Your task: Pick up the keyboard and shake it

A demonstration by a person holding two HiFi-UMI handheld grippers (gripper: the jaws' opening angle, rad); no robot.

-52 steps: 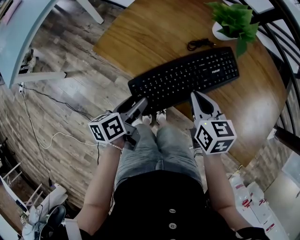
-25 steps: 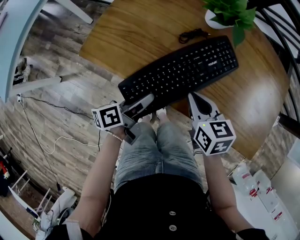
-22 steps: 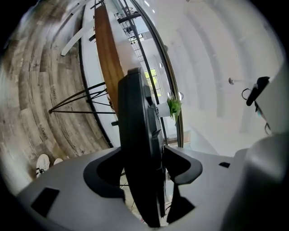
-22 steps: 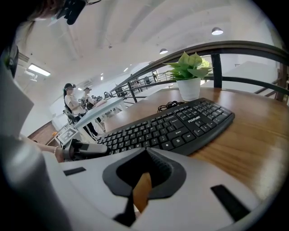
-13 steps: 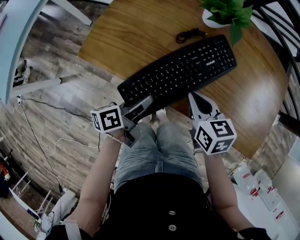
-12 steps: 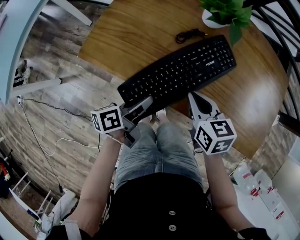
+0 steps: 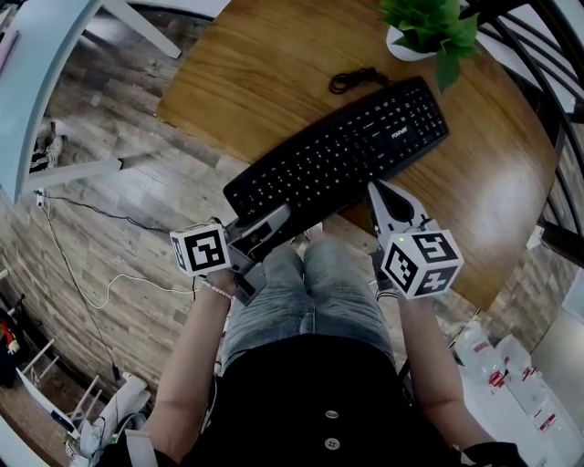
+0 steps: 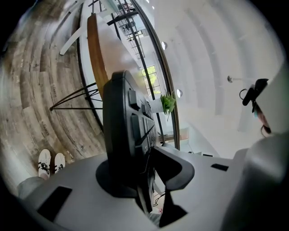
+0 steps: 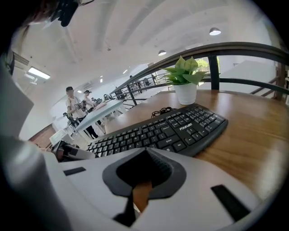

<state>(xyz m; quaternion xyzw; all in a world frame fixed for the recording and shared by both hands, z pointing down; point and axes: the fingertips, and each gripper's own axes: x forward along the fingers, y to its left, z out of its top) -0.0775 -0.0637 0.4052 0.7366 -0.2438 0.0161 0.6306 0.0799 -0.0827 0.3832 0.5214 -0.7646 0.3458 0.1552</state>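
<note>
the black keyboard (image 7: 338,150) lies slantwise on the round wooden table (image 7: 265,64). in the head view its long axis runs from 8 o'clock to 2 o'clock, and its 8 o'clock end sits at the table's rim. the left gripper (image 7: 274,222) is at that end. its jaws have just been closing and now clamp the keyboard's short edge, one pad against the underside and the other on the key face. the right gripper (image 7: 376,190), at 5 o'clock from the keyboard's middle, is clenched on nothing, with its tips just beside the near long edge. a coiled black cable (image 7: 351,80) lies at 12 o'clock of the keyboard, and a potted plant (image 7: 424,27) stands at 1 o'clock.
</note>
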